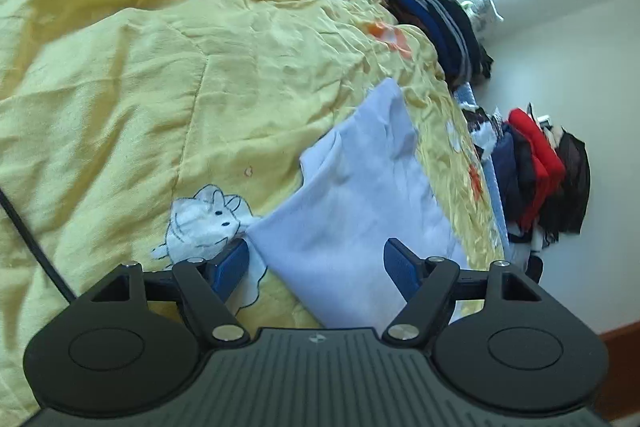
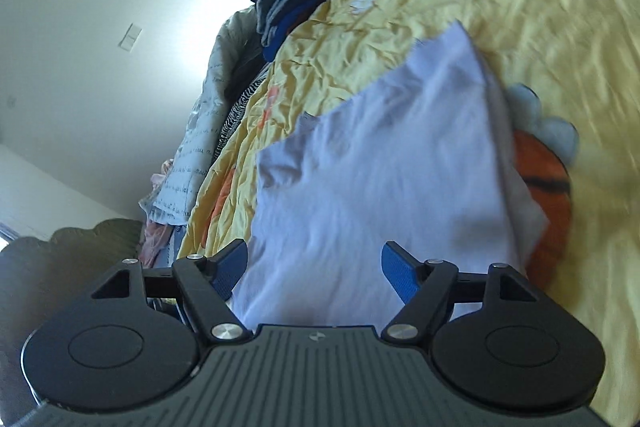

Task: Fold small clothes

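A small pale lavender garment lies flat on a yellow quilt; it also shows in the right wrist view. My left gripper is open, its blue fingers spread over the garment's near edge. My right gripper is open too, its blue fingers spread over the near part of the same garment. Neither holds any cloth. In the right wrist view one side edge of the garment is folded over.
Piles of dark, blue and red clothes line the quilt's far edge by the white wall. More stacked clothes and a grey printed blanket lie along the bed side. A black cable crosses the quilt at left.
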A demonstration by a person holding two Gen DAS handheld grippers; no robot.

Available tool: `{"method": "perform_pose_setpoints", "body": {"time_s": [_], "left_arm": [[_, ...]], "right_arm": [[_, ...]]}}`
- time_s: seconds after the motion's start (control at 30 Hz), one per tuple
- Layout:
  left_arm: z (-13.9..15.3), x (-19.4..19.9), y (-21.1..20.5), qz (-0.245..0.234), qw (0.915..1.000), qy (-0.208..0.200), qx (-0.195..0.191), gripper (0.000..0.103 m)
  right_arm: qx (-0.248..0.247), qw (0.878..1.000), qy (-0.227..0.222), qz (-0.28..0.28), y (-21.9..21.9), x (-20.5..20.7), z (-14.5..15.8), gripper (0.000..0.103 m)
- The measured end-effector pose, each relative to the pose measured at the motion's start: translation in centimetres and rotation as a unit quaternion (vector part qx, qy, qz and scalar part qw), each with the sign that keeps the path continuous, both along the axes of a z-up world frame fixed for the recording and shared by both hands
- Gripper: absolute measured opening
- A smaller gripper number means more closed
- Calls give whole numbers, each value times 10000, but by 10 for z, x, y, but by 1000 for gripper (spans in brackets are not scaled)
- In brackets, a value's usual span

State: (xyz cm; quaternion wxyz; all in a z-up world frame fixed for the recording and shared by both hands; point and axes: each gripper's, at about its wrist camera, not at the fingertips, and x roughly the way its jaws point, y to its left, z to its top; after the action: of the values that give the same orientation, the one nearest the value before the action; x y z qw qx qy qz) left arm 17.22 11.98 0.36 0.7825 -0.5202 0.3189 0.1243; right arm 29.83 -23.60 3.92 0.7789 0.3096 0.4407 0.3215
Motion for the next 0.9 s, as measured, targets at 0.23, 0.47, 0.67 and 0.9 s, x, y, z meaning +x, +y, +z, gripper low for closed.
{"method": "perform_pose_setpoints", "body": {"time_s": [0.23, 0.47, 0.67, 0.9], "left_arm": [[12, 22, -19, 118, 9941, 531, 942, 38], [32, 36, -56, -103, 9674, 958, 2343, 12], [76, 48, -128, -850, 9383, 103, 3350, 11], [68, 60, -246, -2649, 8745, -630, 4014, 11]], "right_arm": [[264, 9996, 130, -16, -21, -31, -18, 77], [523, 9980, 115, -332, -60, -40, -21, 77], [925, 9921, 129, -843, -98, -36, -25, 78], [1345, 9789, 299, -1508, -143, -25, -36, 78]]}}
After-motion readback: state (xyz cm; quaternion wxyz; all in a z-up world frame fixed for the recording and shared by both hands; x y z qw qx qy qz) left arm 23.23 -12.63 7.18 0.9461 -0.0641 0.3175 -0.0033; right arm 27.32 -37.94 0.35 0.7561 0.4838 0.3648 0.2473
